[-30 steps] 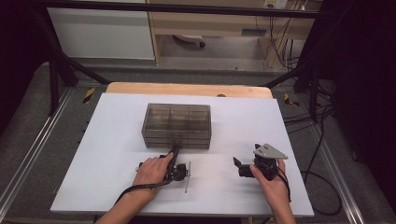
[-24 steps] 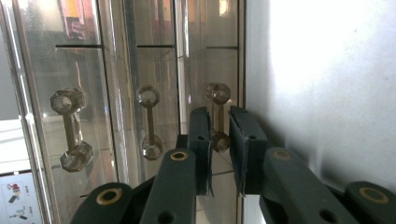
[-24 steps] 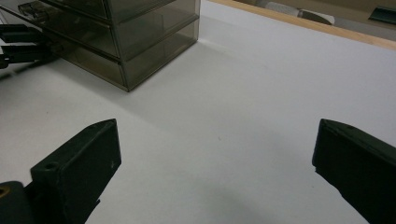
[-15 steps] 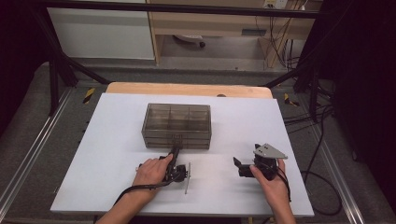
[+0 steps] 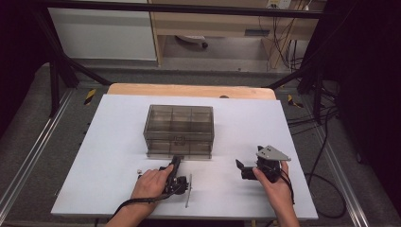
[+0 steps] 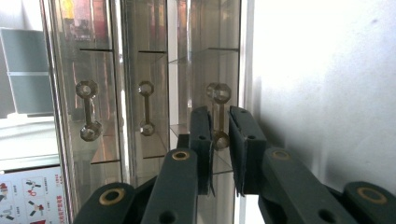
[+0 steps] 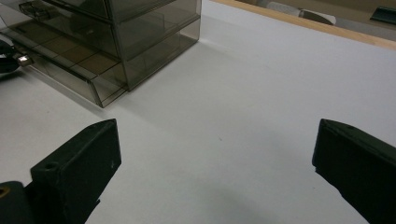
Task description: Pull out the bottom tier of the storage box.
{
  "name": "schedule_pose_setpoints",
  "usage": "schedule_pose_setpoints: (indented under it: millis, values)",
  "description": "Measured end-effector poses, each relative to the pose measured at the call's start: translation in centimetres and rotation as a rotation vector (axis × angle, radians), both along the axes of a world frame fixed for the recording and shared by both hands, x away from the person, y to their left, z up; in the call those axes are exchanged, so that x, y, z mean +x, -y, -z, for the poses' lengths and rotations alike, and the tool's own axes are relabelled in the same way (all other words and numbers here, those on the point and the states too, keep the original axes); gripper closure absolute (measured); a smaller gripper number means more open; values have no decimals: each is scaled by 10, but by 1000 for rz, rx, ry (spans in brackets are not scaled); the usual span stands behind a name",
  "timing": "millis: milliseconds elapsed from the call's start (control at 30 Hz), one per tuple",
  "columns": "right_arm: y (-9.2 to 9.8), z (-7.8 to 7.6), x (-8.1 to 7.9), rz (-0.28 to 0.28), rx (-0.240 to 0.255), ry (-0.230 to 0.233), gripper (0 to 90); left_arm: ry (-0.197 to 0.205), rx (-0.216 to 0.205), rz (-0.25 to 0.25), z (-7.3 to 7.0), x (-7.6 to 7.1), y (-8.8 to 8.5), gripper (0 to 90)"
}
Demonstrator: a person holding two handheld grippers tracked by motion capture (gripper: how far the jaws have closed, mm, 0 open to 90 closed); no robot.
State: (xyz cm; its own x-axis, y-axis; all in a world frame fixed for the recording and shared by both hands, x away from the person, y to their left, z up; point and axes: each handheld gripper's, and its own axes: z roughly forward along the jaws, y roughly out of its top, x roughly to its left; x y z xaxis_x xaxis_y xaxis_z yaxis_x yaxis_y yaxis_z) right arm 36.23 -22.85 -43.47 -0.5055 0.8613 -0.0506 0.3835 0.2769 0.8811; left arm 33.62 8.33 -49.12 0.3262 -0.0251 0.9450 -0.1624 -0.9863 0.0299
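Observation:
A smoky clear drawer box [image 5: 178,124] stands mid-table on the white top [image 5: 283,132]. Its bottom drawer [image 5: 161,152] is slid out a little toward me. My left gripper [image 5: 176,161] lies on its side at the drawer's front. In the left gripper view, the left gripper [image 6: 219,140] has its jaws shut on the bottom drawer's small dumbbell-shaped handle [image 6: 218,93]. The two handles above it [image 6: 146,108] are free. My right gripper [image 5: 240,168] rests on the table to the right, jaws wide open with bare table between them [image 7: 215,163]. The pulled-out drawer [image 7: 70,70] looks empty.
A tiny pale piece [image 5: 138,171] lies on the table left of my left hand. The table's wooden back edge [image 5: 189,90] runs behind the box. Black frame poles [image 5: 56,71] and cables [image 5: 326,142] flank the table.
My left gripper has drawn back toward me with the handle, and the bottom drawer has slid out a little. The right gripper has stayed still.

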Motion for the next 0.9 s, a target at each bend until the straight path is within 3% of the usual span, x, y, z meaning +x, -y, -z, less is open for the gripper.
schedule_pose_setpoints:
  millis: [900]
  values:
    - [0, 0, 0, -1, 3, -3, 16, -19, -18, -7, -2, -11, 0, 799]
